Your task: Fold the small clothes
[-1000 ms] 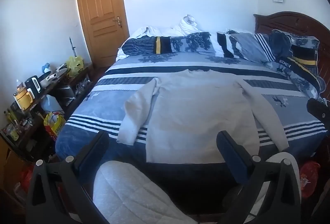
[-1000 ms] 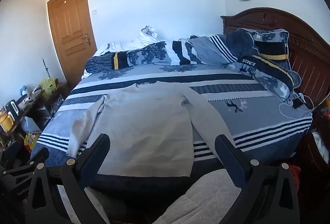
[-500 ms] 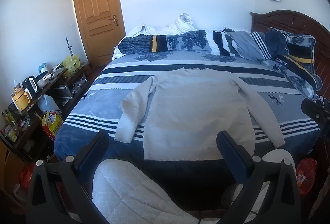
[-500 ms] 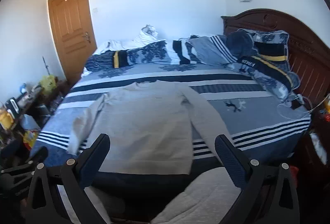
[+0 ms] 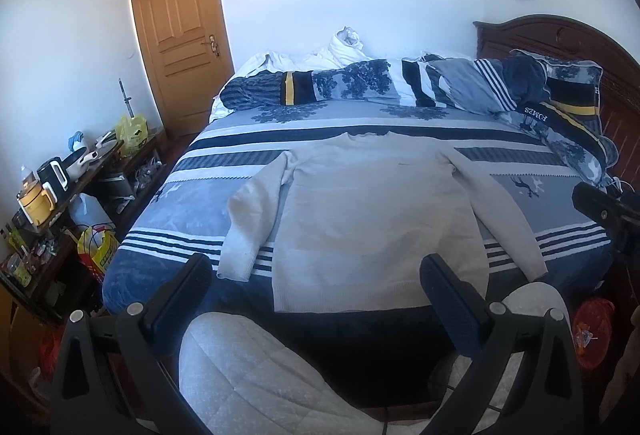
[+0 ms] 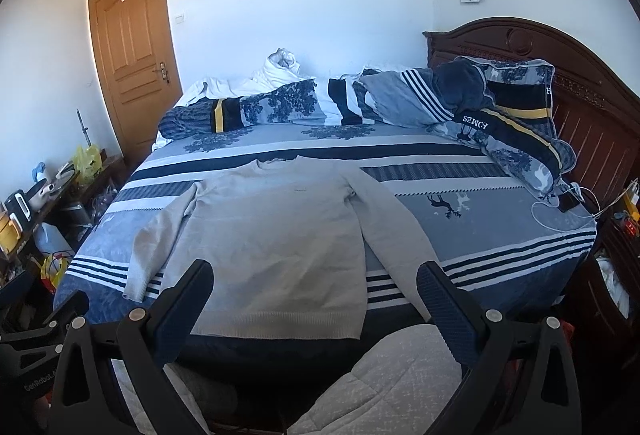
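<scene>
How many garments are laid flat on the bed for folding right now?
1: a white long-sleeved sweater spread flat near the foot edge of the bed. The heaped bedding by the headboard could hide more.

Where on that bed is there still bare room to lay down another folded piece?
The widest bare patch is the bedspread between the sweater's right sleeve and the headboard-side edge. A narrower strip runs between the sweater's collar and the rolled duvet. Near the phone and cables it gets cluttered, and the pillows crowd the headboard corner.

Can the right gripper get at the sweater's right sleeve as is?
Probably yes: right gripper is open and empty, and the sleeve lies flat on the bed, uncovered, near that edge.
</scene>
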The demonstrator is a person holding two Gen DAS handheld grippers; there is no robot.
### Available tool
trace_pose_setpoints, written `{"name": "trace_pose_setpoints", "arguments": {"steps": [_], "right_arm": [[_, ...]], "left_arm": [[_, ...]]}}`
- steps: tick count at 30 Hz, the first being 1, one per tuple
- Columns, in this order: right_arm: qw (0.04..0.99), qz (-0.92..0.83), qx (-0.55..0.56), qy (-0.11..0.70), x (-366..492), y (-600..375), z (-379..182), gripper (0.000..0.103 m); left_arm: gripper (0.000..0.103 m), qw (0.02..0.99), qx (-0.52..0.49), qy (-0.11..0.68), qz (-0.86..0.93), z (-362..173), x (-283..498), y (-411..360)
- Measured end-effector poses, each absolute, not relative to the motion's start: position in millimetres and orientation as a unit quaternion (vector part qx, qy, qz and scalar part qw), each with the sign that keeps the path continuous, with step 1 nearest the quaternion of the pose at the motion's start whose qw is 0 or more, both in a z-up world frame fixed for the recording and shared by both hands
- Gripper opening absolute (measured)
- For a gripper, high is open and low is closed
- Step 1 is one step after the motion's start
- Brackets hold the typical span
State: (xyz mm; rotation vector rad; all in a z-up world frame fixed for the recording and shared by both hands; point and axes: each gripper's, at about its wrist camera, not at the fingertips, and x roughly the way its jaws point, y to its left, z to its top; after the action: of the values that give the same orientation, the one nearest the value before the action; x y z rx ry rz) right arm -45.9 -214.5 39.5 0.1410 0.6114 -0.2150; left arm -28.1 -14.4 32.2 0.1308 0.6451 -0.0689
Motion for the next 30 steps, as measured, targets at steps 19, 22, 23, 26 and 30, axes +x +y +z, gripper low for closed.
{"name": "trace_pose_setpoints", "arguments": {"steps": [19,22,23,26,30], "right_arm": [[0.947,-0.105,0.066,0.295,-49,-217,45,0.103],[0.947,-0.105,0.066,0.295,-50,-218,45,0.103],[0.948,-0.104,0.066,0.295,-50,-218,45,0.103],[0.948,-0.105,0.067,0.292,-50,-218,47,0.103],[0.951,-0.097,0.074,0.284,-52,-219,51,0.103]], "left_arm": [[0.103,0.946,0.067,0.315,-0.034,32,-30,-16],[0.103,0.946,0.069,0.315,-0.034,33,-29,-16],[0.103,0.946,0.069,0.315,-0.035,33,-30,-16],[0.103,0.946,0.070,0.314,-0.033,33,-29,-16],[0.103,0.946,0.071,0.313,-0.032,33,-29,-16]]}}
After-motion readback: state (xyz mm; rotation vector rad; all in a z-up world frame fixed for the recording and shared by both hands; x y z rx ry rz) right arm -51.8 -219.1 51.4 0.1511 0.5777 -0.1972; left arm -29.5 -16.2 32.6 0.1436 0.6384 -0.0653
